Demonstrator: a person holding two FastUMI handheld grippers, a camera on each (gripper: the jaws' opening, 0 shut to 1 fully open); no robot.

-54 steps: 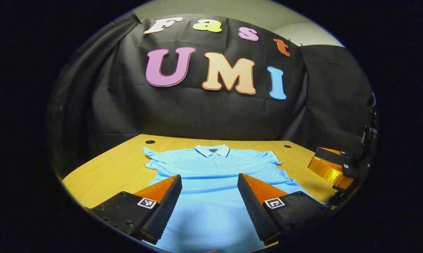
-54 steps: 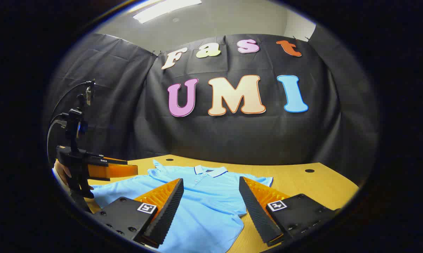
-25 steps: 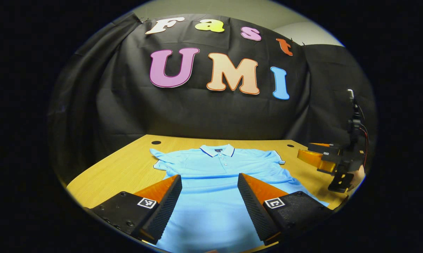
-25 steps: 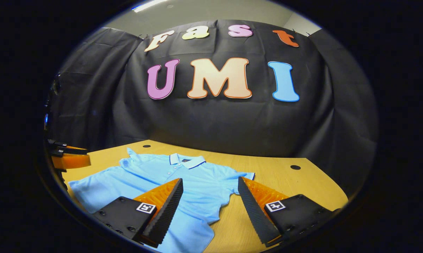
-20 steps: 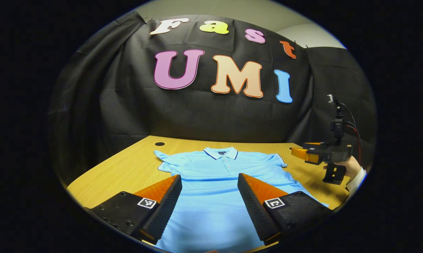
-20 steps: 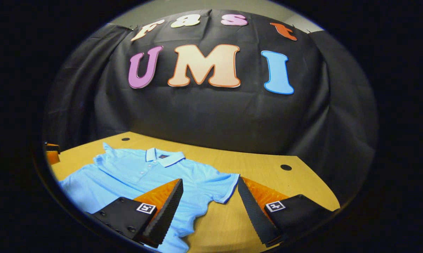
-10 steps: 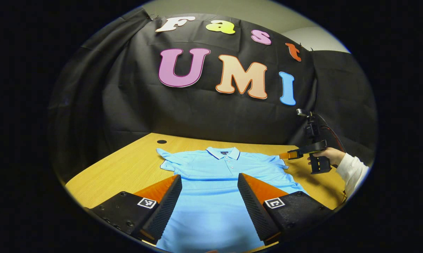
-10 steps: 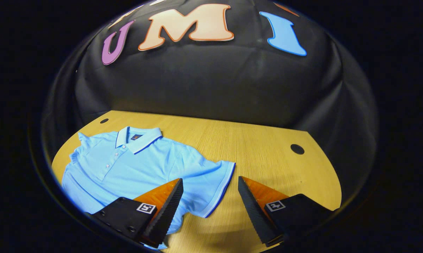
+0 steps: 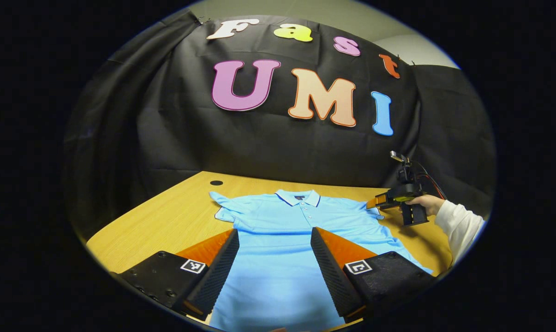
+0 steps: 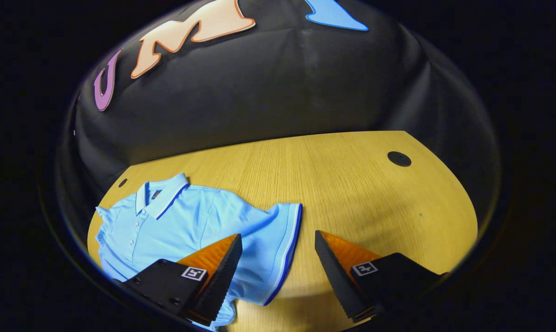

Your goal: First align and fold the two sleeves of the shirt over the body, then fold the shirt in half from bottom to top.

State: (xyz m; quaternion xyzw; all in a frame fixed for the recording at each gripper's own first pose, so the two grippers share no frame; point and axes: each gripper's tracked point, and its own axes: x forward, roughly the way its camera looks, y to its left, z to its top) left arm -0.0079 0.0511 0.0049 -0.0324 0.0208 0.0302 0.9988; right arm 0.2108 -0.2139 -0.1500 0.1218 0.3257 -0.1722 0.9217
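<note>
On the table, one shirt

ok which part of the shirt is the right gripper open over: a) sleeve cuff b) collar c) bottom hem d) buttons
a: the right gripper has its jaws apart straddling the striped sleeve cuff of the shirt, with the collar farther off.

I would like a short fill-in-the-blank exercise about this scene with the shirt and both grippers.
1. The light blue polo shirt lies flat on the ____ table.
2. The right gripper hovers at the shirt's ____.
3. Both the left gripper and the right one are ____.

Missing words: wooden; sleeve; open
</note>
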